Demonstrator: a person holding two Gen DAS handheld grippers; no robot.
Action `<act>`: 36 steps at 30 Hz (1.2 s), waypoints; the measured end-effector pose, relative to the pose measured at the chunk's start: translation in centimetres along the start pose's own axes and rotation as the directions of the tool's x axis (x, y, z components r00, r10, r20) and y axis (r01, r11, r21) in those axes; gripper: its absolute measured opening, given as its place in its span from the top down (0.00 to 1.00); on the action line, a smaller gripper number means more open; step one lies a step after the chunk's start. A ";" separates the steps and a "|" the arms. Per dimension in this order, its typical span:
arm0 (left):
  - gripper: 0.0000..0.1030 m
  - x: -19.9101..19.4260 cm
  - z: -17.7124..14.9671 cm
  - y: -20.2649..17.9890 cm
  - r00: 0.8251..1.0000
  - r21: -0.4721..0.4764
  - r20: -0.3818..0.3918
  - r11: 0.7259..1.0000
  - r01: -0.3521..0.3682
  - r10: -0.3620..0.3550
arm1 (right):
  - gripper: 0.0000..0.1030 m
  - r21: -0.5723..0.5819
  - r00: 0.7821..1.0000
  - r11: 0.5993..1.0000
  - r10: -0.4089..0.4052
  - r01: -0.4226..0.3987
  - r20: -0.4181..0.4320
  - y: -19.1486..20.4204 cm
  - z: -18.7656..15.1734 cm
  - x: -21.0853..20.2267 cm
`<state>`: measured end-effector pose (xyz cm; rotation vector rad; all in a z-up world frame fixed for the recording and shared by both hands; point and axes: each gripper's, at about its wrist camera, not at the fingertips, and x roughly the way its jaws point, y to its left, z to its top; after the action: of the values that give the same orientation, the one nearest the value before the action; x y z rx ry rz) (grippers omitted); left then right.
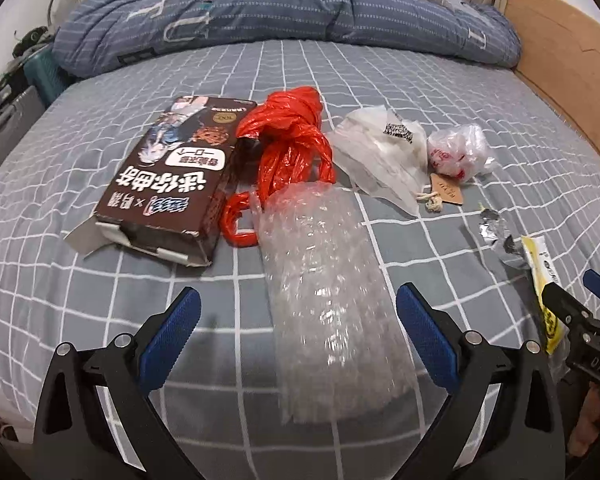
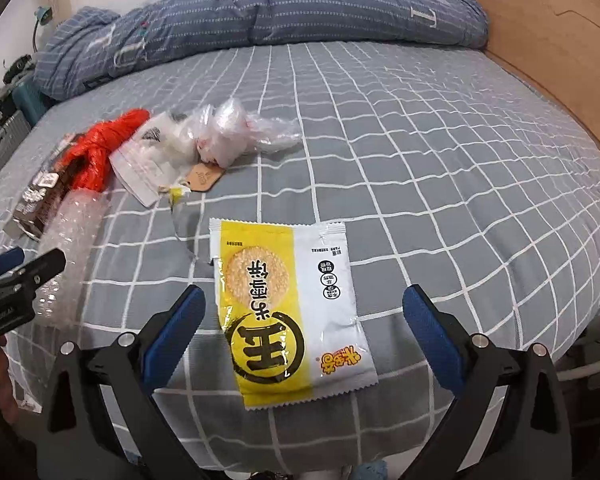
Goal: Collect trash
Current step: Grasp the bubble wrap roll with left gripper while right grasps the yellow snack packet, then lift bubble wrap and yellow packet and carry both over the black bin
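A: How do the left tongs (image 1: 298,308) stand?

B: Spread wide, gripping nothing. A roll of bubble wrap (image 1: 324,300) lies on the bed sheet (image 1: 100,280) between the two blue pads, running away from the camera; I cannot tell whether either pad touches it.

A: And the right tongs (image 2: 304,306)?

B: Also spread and empty. A yellow and white snack wrapper (image 2: 292,312) lies flat on the sheet between their fingers, touching neither.

A: What lies farther out?

B: Just beyond the bubble wrap's far end is a knotted red plastic bag (image 1: 288,140), with a brown snack box (image 1: 172,176) beside it on the left, one end flap open. To the right of the red bag lies a white translucent bag (image 1: 380,152), then a crumpled clear bag with red print (image 1: 458,152). A small tan paper tag (image 1: 446,188) on a string sits just in front of those two. Nearer the right tongs there is a scrap of crumpled foil (image 1: 496,232).

A: And behind all that?

B: A bunched blue quilt (image 1: 284,12) across the far side of the bed, and a wooden bed frame (image 2: 548,52) along the right.
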<state>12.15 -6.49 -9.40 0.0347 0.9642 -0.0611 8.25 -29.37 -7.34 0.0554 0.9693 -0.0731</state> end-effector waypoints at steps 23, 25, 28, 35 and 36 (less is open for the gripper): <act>0.67 2.5 -0.1 -1.1 0.991 0.035 -0.077 0.993 0.109 -0.106 | 0.59 0.029 0.991 0.998 0.057 -0.054 -0.118 0.2 -0.2 3.1; 0.69 2.4 0.0 -1.1 0.992 0.036 -0.077 0.994 0.107 -0.104 | 0.75 0.027 0.991 0.998 0.066 -0.063 -0.120 0.2 -0.2 3.0; 0.70 2.1 0.1 -1.0 0.992 0.036 -0.072 0.994 0.104 -0.102 | 0.77 0.025 0.990 0.997 0.078 -0.076 -0.116 0.3 0.0 2.8; 0.71 1.0 0.3 -0.5 0.992 0.019 -0.057 0.994 0.112 -0.111 | 0.77 0.009 0.995 0.996 0.087 -0.087 -0.051 0.8 0.7 0.9; 0.71 0.9 0.4 -0.5 0.992 0.019 -0.055 0.994 0.112 -0.111 | 0.78 0.007 0.995 0.996 0.093 -0.093 -0.040 0.9 0.8 0.6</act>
<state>12.94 -7.06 -9.86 0.0032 1.0191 -0.1747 9.32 -28.60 -7.36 0.1073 1.0057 0.0109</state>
